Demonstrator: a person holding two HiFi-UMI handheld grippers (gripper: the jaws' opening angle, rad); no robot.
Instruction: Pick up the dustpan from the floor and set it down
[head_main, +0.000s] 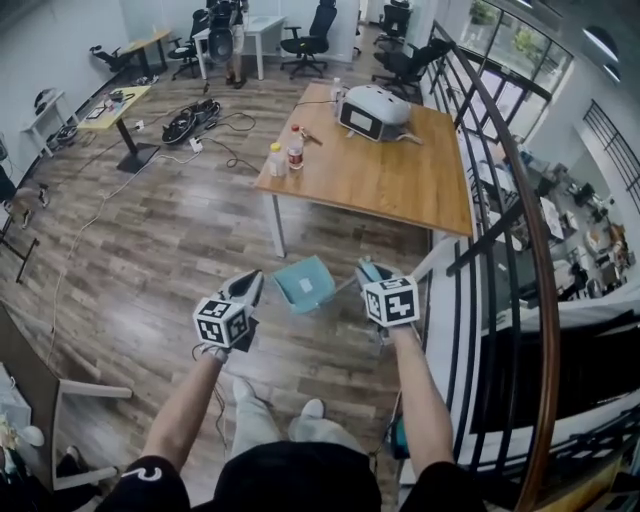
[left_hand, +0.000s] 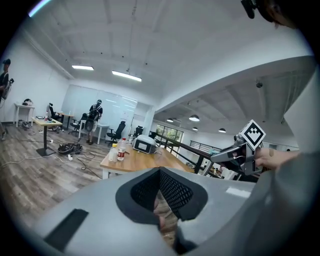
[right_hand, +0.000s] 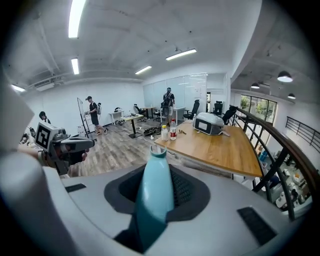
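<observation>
Right hand-held gripper (right_hand: 159, 172): jaws clamped on handle of teal dustpan (head_main: 305, 283). Pan held up off the floor (head_main: 170, 250), between both grippers, near the worktop (head_main: 390, 185). Left hand-held gripper (left_hand: 161, 192): closed, empty.

Bright, even white light comes from ceiling strip lights (right_hand: 77, 17) and from tall windows (head_main: 505, 45) at the far right, so the wooden desk (head_main: 390, 175) carries a pale sheen and throws only a soft shadow on the floor (head_main: 170, 250). All three views are fisheye: the railing (head_main: 535, 250) bows, and both gripper views darken into a round black border. Close to the lens the dustpan handle (right_hand: 152, 195) looks soft, while the room beyond is sharp.
</observation>
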